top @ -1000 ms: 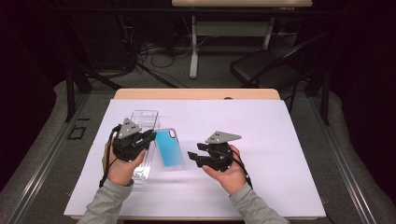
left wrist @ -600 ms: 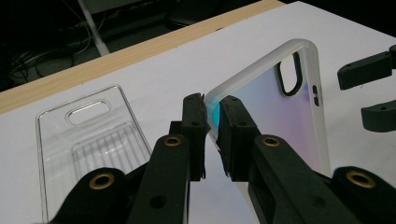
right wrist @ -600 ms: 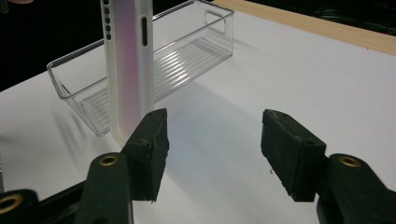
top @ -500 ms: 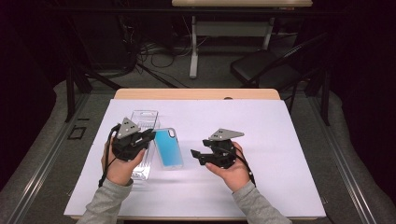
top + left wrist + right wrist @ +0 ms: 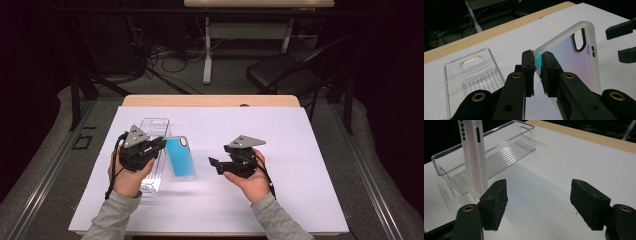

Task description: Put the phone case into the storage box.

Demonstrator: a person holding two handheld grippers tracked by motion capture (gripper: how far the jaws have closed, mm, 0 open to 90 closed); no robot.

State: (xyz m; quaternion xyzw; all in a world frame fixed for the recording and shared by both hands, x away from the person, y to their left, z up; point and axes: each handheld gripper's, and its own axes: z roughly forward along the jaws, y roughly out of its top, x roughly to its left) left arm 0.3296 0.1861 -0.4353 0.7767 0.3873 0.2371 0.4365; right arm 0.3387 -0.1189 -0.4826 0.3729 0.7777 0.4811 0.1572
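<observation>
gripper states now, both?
Left gripper: shut on the phone case, pinching its edge.
Right gripper: open, nothing between the jaws, which have just been opening.

The high view looks forward and down on the bench [image 5: 300, 150], while both tool-mounted views look low and close, sharing the clear bin [image 5: 471, 75] and phone case [image 5: 474, 157].

Your left gripper [image 5: 159, 143]: matte black body, grey three-cornered plate on top, black cable looping back past the wrist. Your right gripper [image 5: 214, 166]: same build, same plate, its cable trailing along the forearm. Jaws end in blocky black pads; brass-coloured rivets sit at the linkage pivots. You wear grey long sleeves, apparently a knit, though the high view is too soft to be sure.
</observation>
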